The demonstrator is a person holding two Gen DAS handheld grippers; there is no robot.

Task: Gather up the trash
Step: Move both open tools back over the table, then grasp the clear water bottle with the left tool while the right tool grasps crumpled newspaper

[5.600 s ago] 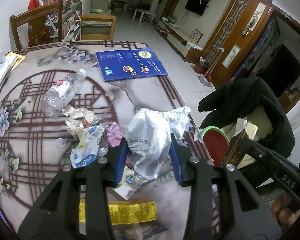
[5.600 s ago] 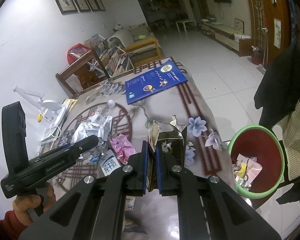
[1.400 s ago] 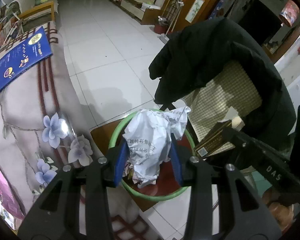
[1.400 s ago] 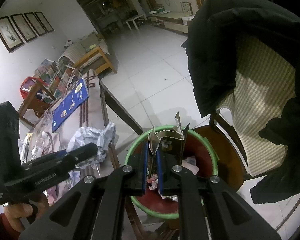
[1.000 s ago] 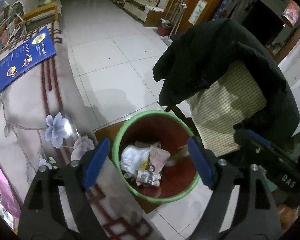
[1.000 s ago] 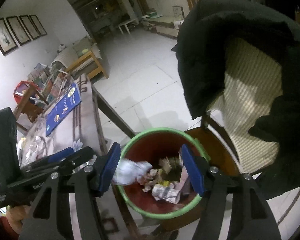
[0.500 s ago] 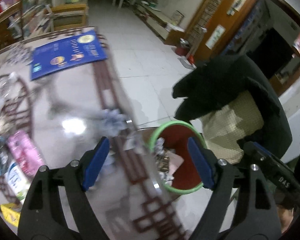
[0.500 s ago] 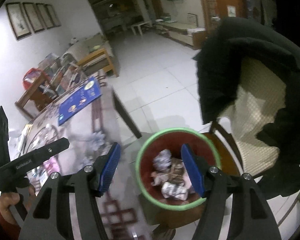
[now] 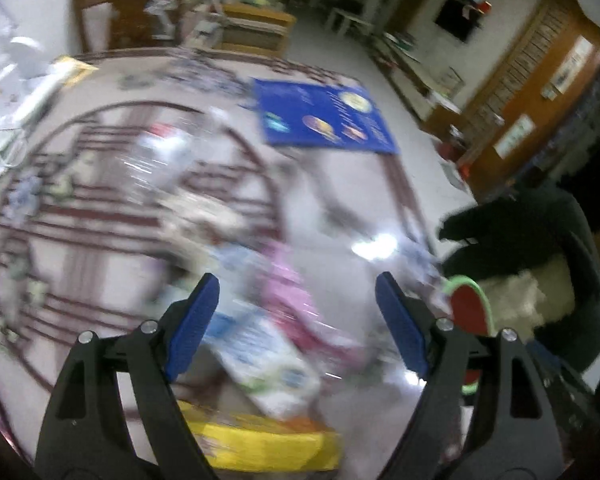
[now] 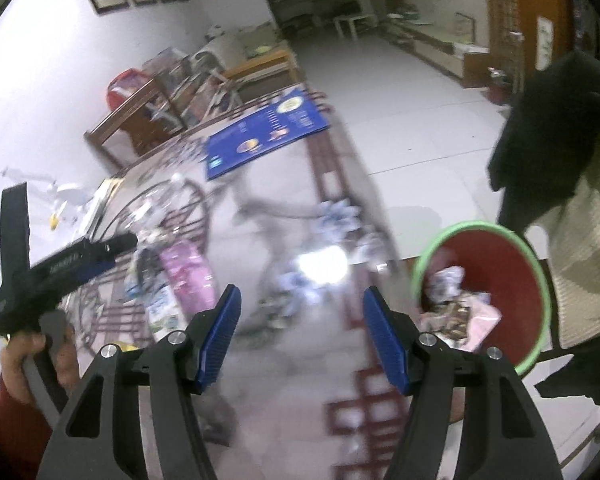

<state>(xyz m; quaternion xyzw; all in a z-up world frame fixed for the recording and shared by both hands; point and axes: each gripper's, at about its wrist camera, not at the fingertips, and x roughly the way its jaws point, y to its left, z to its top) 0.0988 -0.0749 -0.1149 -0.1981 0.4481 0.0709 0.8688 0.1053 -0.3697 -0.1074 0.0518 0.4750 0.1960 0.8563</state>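
Note:
Both views are motion-blurred. My left gripper is open and empty above the table, over a pink wrapper, a white-and-blue packet and a yellow wrapper. A clear plastic bottle lies farther back. My right gripper is open and empty above the table's right part. The red bin with a green rim holds crumpled trash to its right. The bin's edge shows at right in the left wrist view. The left gripper shows over the pink wrapper.
A blue booklet lies at the table's far side, also in the right wrist view. A chair draped with a black coat stands behind the bin. Wooden chairs stand beyond the patterned table.
Both grippers opened over the bin and dropped the crumpled paper and the carton into it. Both have since swung left, back over the table and its litter.

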